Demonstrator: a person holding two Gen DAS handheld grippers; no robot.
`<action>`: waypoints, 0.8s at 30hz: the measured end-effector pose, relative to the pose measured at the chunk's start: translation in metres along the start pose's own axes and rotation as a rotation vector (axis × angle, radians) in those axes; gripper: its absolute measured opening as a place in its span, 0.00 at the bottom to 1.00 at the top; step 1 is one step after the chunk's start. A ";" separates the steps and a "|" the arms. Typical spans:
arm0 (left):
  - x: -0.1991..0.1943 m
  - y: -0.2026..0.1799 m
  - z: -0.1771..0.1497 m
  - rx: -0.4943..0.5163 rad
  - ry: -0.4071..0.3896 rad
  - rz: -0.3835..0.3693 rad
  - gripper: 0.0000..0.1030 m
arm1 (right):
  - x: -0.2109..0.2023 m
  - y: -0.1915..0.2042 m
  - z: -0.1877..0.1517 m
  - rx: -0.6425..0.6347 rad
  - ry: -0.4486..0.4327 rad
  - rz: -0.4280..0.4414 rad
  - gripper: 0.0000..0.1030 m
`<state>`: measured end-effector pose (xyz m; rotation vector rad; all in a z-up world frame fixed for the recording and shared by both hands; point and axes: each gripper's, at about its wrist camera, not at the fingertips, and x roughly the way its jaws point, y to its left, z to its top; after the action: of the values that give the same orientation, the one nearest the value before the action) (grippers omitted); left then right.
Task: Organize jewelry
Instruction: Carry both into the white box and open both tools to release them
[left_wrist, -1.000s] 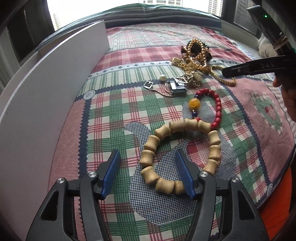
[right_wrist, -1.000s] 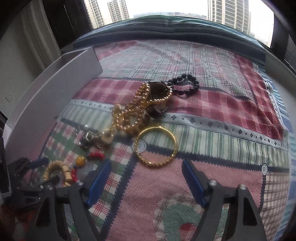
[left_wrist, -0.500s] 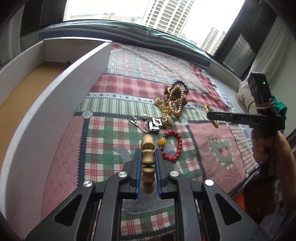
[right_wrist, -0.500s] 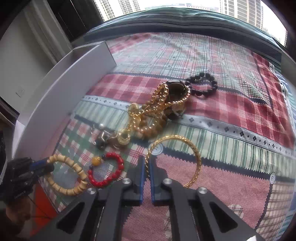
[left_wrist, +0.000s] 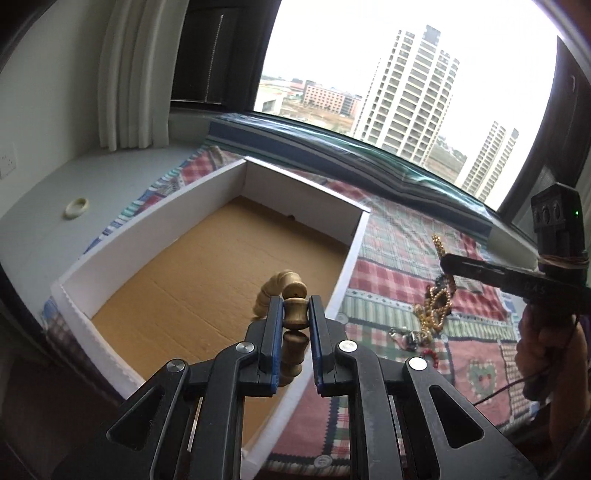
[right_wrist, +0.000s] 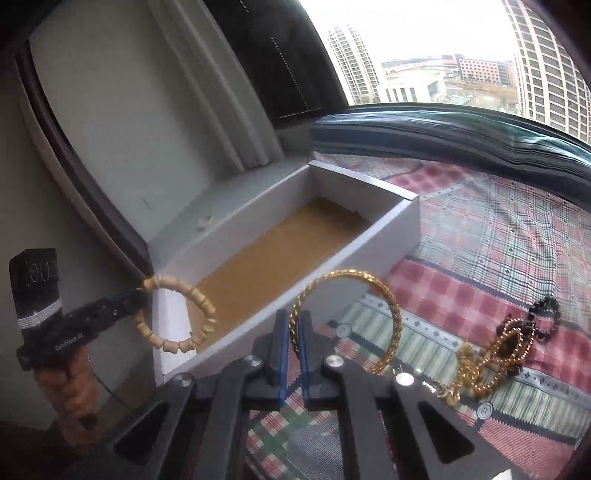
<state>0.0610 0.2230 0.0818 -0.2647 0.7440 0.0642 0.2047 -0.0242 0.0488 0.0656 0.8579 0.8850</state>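
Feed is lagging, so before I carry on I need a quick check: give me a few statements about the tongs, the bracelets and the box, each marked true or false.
1. The left tongs are shut on the wooden bead bracelet. True.
2. The right tongs are open and hold nothing. False: they are shut on the gold bangle.
3. The white box already holds jewelry. False: only its bare brown cardboard floor shows.
4. A pile of gold chains lies on the plaid cloth. True.
5. The black bead bracelet is in the box. False: it lies on the cloth by the chains.
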 end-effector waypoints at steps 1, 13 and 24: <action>0.008 0.011 -0.003 -0.008 0.016 0.035 0.12 | 0.013 0.014 0.008 -0.025 0.002 0.015 0.05; 0.042 0.074 -0.037 -0.070 0.059 0.249 0.72 | 0.175 0.072 0.028 -0.082 0.196 -0.068 0.42; 0.019 0.005 -0.068 0.033 0.026 0.080 0.82 | 0.078 0.031 -0.047 -0.073 0.020 -0.194 0.52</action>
<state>0.0289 0.2092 0.0199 -0.2045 0.7805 0.1243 0.1780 0.0374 -0.0202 -0.0887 0.8351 0.7348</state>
